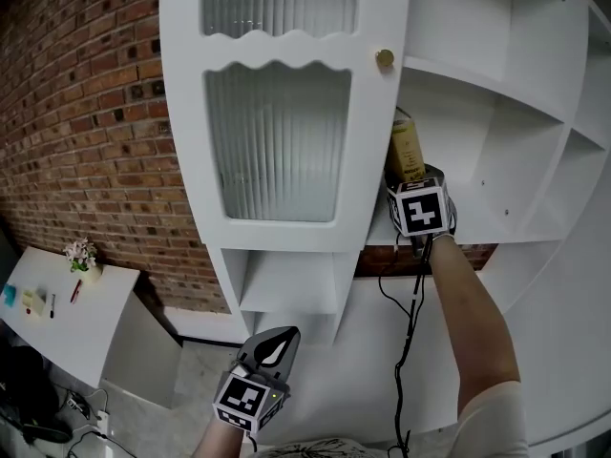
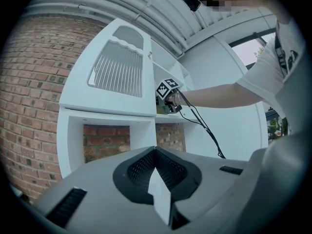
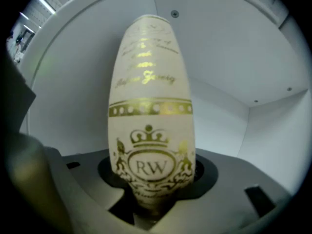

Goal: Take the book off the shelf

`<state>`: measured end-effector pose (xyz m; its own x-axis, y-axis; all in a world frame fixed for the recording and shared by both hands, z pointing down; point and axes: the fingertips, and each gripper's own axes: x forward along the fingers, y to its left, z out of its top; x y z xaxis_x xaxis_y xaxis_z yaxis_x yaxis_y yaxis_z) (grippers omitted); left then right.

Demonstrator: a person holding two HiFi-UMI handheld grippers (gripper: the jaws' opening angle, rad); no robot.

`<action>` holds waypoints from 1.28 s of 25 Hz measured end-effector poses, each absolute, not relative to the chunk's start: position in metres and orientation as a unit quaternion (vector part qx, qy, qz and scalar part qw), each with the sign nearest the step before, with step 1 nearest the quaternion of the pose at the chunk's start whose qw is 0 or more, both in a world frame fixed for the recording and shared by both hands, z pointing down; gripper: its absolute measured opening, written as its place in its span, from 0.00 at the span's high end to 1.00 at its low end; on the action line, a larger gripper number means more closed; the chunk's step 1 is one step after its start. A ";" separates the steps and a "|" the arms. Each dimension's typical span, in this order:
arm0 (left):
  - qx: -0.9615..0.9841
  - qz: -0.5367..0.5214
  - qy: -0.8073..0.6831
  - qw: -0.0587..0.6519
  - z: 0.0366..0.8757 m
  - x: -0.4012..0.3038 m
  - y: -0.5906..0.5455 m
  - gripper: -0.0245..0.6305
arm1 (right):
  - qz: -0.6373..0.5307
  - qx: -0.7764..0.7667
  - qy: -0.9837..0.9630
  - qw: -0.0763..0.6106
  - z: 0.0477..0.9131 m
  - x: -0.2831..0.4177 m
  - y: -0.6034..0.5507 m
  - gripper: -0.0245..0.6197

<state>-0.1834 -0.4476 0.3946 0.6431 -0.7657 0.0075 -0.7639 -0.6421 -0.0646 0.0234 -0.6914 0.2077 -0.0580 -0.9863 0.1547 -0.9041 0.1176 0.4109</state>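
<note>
Two grippers: right raised, left low.
Right gripper [image 1: 412, 191]: jaws clamped on book [image 3: 151, 106] spine at shelf [image 1: 477, 232] front edge.
Left gripper [image 1: 272, 349]: jaws pressed together, empty.

Book [image 3: 151, 106]: cream spine printed in gold, with script lettering, a dotted band and a crowned crest marked "RW". It is stood upright in an open white compartment of the shelf [image 1: 477, 79], spine outward, just right of the shelf's glazed door [image 1: 277, 141]. The lower spine is clasped between the right gripper's [image 3: 151, 194] jaws.
</note>
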 end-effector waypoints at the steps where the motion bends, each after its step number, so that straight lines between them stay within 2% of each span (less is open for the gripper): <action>1: -0.905 -0.015 0.424 0.031 0.395 -0.183 -0.448 0.94 | -0.101 0.658 -0.720 0.196 0.207 0.026 -0.690 0.60; 11: -0.902 -0.009 0.429 0.052 0.379 -0.168 -0.439 0.94 | -0.111 0.652 -0.737 0.137 0.199 0.042 -0.642 0.61; 24: -0.907 -0.017 0.419 0.045 0.382 -0.130 -0.401 0.94 | -0.149 0.610 -0.777 0.046 0.187 0.051 -0.507 0.61; 32: -0.909 -0.020 0.414 0.028 0.383 -0.109 -0.384 0.94 | -0.148 0.588 -0.794 0.035 0.231 0.040 -0.437 0.61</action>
<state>-0.1085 -0.3844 0.3827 0.6557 -0.7549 0.0137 -0.7526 -0.6550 -0.0677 0.0402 -0.4367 0.2314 -0.3062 -0.9445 -0.1189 -0.9237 0.2646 0.2770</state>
